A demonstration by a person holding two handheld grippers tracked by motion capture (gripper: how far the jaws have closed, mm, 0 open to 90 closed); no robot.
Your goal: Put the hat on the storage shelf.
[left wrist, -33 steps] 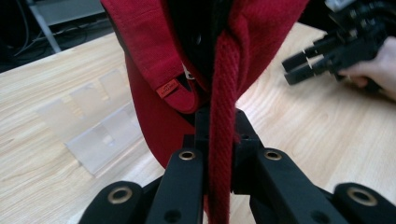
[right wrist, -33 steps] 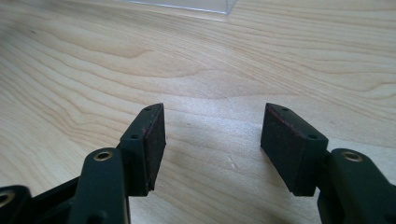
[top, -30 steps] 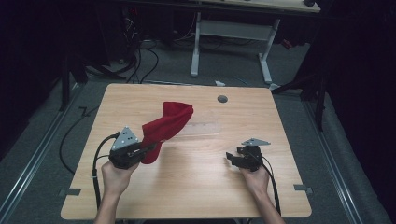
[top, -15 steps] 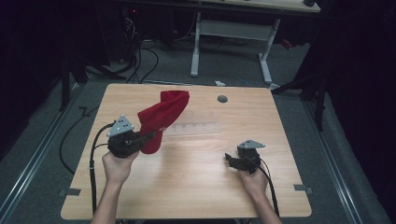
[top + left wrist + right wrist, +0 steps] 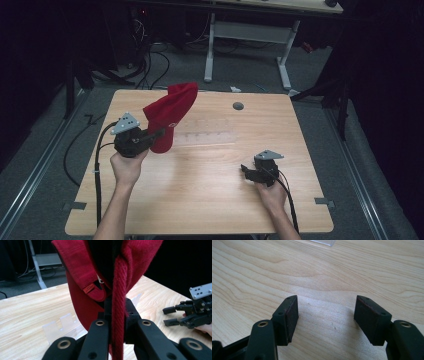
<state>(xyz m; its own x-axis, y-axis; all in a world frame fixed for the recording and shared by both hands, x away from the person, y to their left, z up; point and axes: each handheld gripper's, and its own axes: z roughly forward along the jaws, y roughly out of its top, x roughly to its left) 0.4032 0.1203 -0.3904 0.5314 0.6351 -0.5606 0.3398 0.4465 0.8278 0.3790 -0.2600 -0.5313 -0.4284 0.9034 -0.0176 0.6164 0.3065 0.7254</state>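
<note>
A red cloth garment [image 5: 171, 112] with a thick woven edge hangs in the air over the left half of the wooden table [image 5: 210, 200]. My left gripper [image 5: 159, 134] is shut on it, and in the left gripper view the red edge [image 5: 119, 315] runs pinched between the two jaws, with a small orange tag [image 5: 89, 288] on the fabric above. My right gripper [image 5: 246, 171] rests low over the table at the right, open, with bare wood between its pads [image 5: 289, 317]. The same right gripper [image 5: 172, 315] appears far off in the left gripper view.
A clear plastic stand [image 5: 207, 131] with notches lies flat on the table's middle, also seen as the clear stand [image 5: 61, 323] behind the cloth. A small grey disc [image 5: 238, 105] sits near the far edge. Cables trail off the table's left side.
My left gripper has lifted the red cloth higher and drawn it left, so it now hangs off the table. The right gripper has stayed almost still.
</note>
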